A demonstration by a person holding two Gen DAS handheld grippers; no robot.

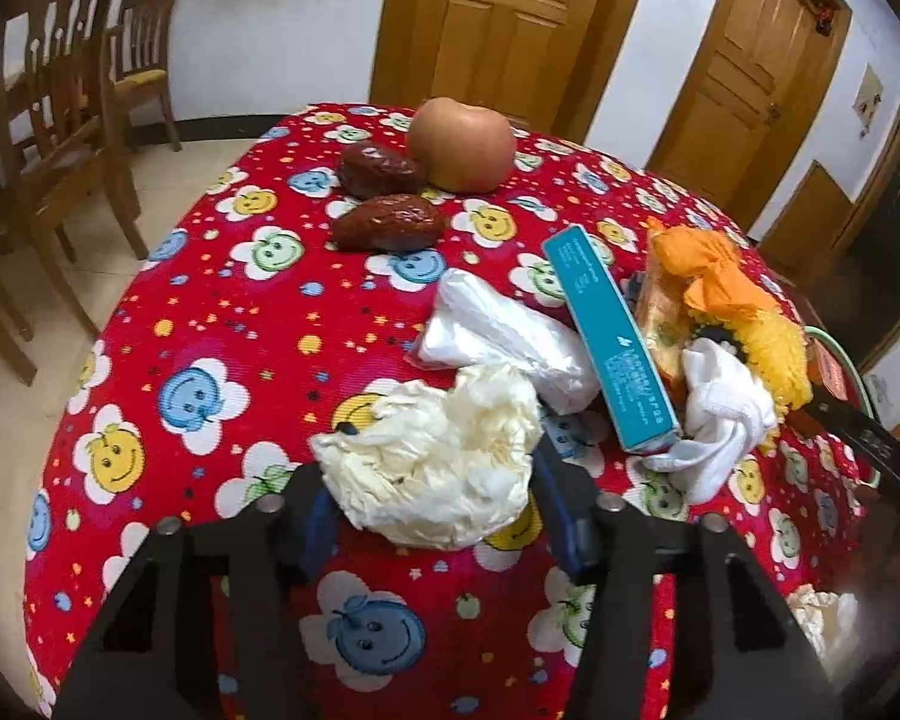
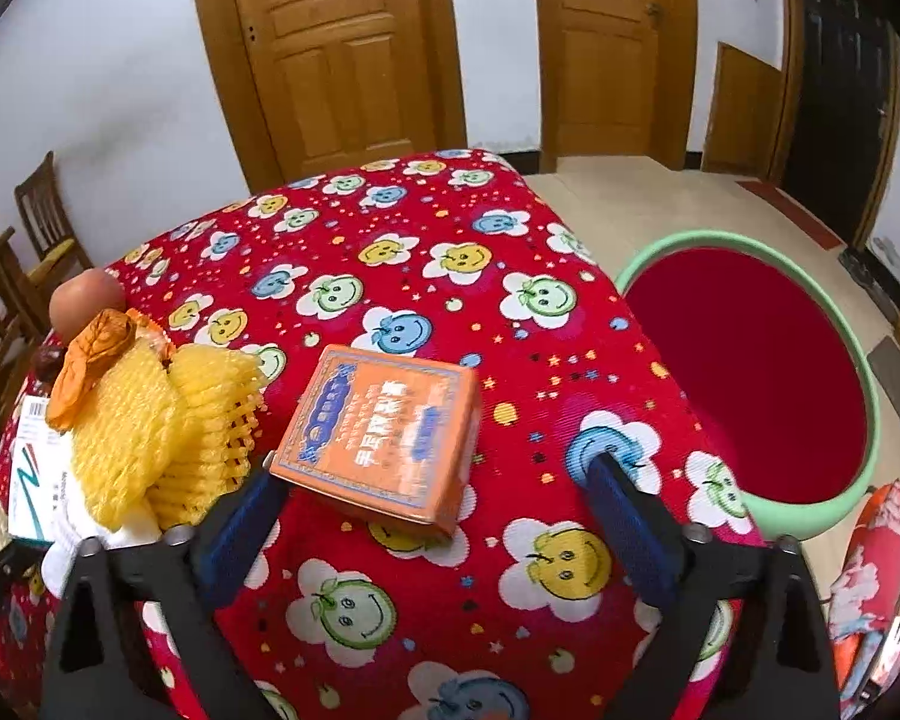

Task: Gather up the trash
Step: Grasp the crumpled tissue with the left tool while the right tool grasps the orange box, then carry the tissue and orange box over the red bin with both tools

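2 grippers of mine hang over the table with its red smiley-flower cloth [image 2: 426, 276], the biggest thing in view. Beside its right edge, down on the floor, stands a green-rimmed bin [image 2: 843, 330] with a red lining. On the cloth, my left gripper [image 1: 432, 516] has its blue pads [image 1: 561, 510] on either side of a crumpled cream tissue wad [image 1: 438, 456]; the jaws are about half open, and I cannot tell whether the pads press the wad. My right gripper [image 2: 444, 516] stands wide open around the near end of an orange carton [image 2: 384, 432], its left pad touching or almost touching the carton's corner, the right pad well apart from it. Between the 2 tools lies a heap: yellow foam fruit netting [image 2: 162, 438], a teal box [image 1: 612, 342], a white plastic bag [image 1: 498, 336], a white sock [image 1: 720, 414] and orange peel [image 1: 714, 276]. Farther back sit 1 apple [image 1: 462, 144] and 2 red dates [image 1: 384, 222], touching one another.
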